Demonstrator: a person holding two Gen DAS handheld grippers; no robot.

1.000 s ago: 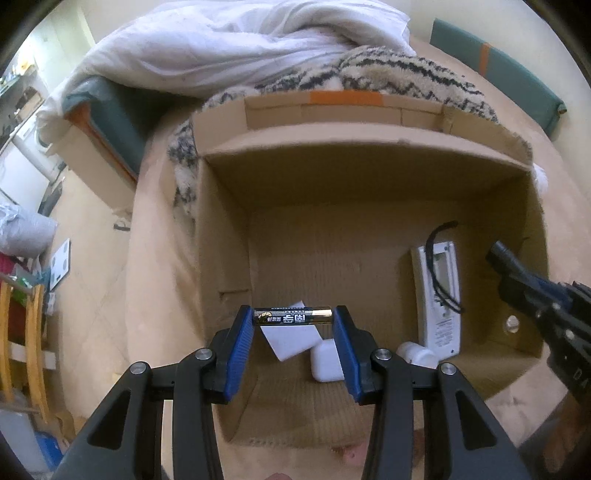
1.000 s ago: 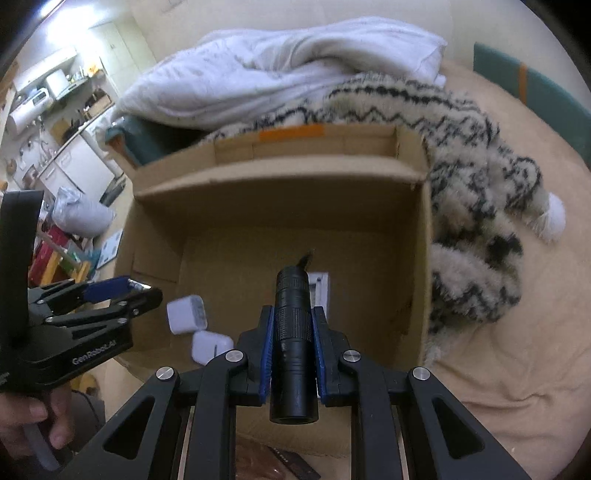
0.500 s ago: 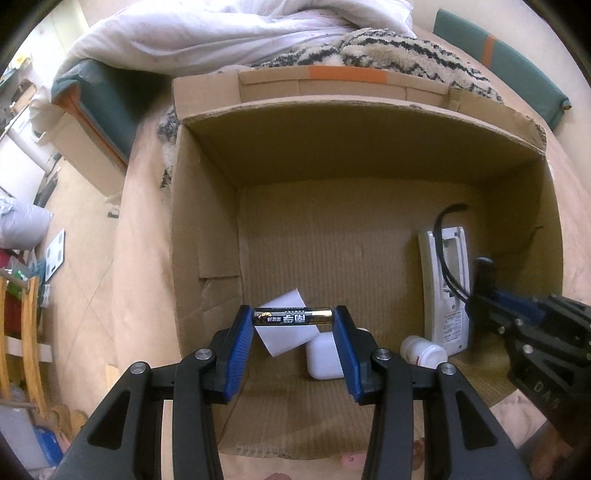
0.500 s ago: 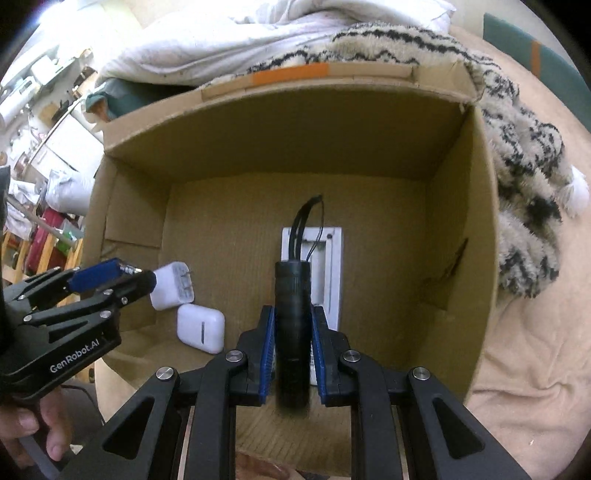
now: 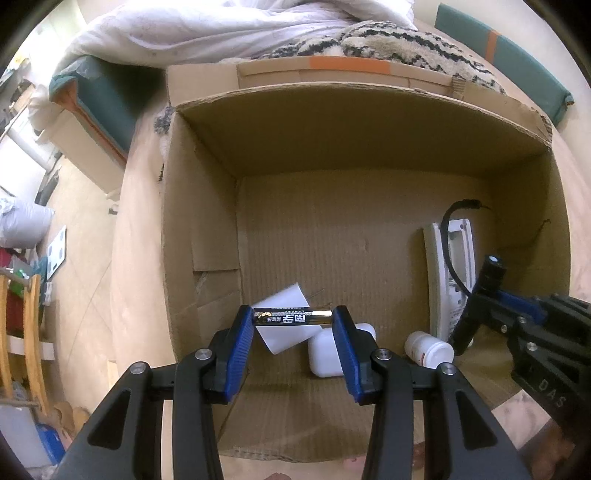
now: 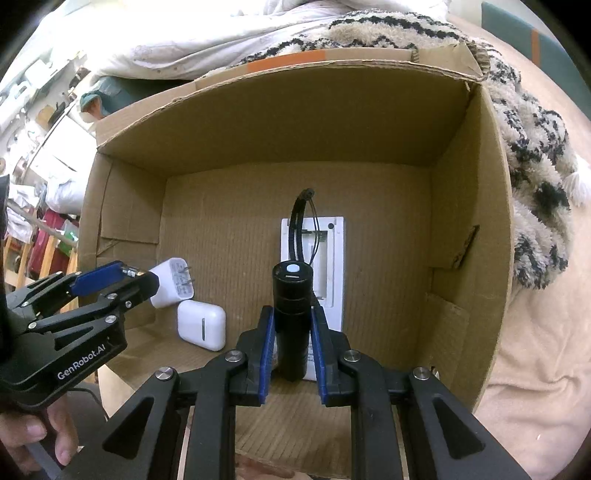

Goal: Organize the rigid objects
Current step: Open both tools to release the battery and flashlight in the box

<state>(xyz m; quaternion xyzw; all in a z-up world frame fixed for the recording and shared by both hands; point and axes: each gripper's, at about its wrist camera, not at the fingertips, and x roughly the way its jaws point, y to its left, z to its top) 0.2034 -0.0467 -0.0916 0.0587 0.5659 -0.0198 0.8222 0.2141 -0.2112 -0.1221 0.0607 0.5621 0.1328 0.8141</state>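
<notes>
Inside the cardboard box (image 5: 199,229), as we see it from both wrists

We find the charger plug (image 6: 171,282) and the earbud case (image 6: 201,329) side by side near the box's left wall, the case nearer to us; the small bottle (image 5: 428,349) lies on its side to their right, just beside the near end of the flat remote-like device (image 6: 334,258), which lies lengthwise towards the far wall with a looped cord (image 6: 297,221) on it. We hold the battery (image 5: 291,317) crosswise above the plug and the flashlight (image 6: 293,317) upright over the device's near end. Behind the box lie a patterned blanket (image 6: 528,147) and a duvet (image 5: 207,29).
</notes>
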